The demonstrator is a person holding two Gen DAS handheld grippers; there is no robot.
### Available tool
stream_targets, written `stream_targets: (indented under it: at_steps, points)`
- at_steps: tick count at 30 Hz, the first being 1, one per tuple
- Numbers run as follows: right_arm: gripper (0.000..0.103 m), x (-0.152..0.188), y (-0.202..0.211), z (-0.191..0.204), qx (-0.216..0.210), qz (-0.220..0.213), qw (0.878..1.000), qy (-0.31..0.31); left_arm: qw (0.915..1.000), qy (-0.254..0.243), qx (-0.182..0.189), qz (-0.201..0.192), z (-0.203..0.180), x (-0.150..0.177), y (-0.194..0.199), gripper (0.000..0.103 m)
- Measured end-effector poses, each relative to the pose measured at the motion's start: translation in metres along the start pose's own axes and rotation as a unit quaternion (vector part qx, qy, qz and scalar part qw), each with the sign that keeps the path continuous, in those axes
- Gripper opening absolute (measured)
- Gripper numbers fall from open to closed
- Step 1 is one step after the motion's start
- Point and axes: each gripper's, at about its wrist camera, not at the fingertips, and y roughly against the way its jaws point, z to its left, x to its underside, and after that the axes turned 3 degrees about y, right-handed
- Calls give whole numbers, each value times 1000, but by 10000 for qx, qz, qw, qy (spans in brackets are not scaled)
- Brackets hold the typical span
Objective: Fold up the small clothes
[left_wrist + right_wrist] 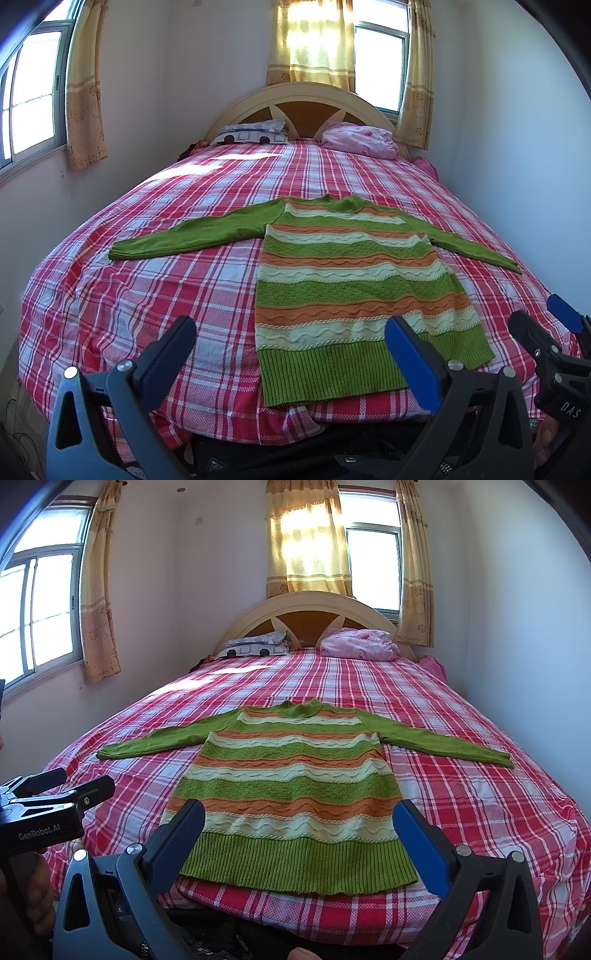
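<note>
Sweater point(343, 280) lay flat on the bed point(155, 280), fully spread: body straight, both sleeves out to the sides, collar toward the headboard point(299, 99), hem at the near edge of the bed. No fold in it anywhere that I could see, so by my read folding hadn't started; the whole job was left.

Left gripper point(291, 354) was released, jaws wide apart, holding nothing. It hovered off the near edge of the bed, aimed at the hem's left part. Not touching the cloth as far as the views showed.

Right gripper point(299, 838) was also released, jaws spread wide, empty, lined up roughly centred on the hem, above it rather than in contact.

Pillows point(255, 133) and a pink bundle point(358, 140) sat at the head of the bed, well apart from the sweater.

Likely first step: take a sleeve or a hem corner. Knit looked thick and soft, so it could sag or bunch when lifted.
</note>
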Motion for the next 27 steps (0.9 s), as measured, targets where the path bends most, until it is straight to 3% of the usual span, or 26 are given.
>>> stream_targets:
  at_steps: [15, 27]
  points:
    - [102, -2, -18, -5, -37, 99, 9999, 65, 9998, 22, -32, 201, 6, -5, -16, 103]
    - [102, -2, -80, -46, 64, 390, 9992, -19, 9988, -366, -277, 146, 3, -31, -64, 103]
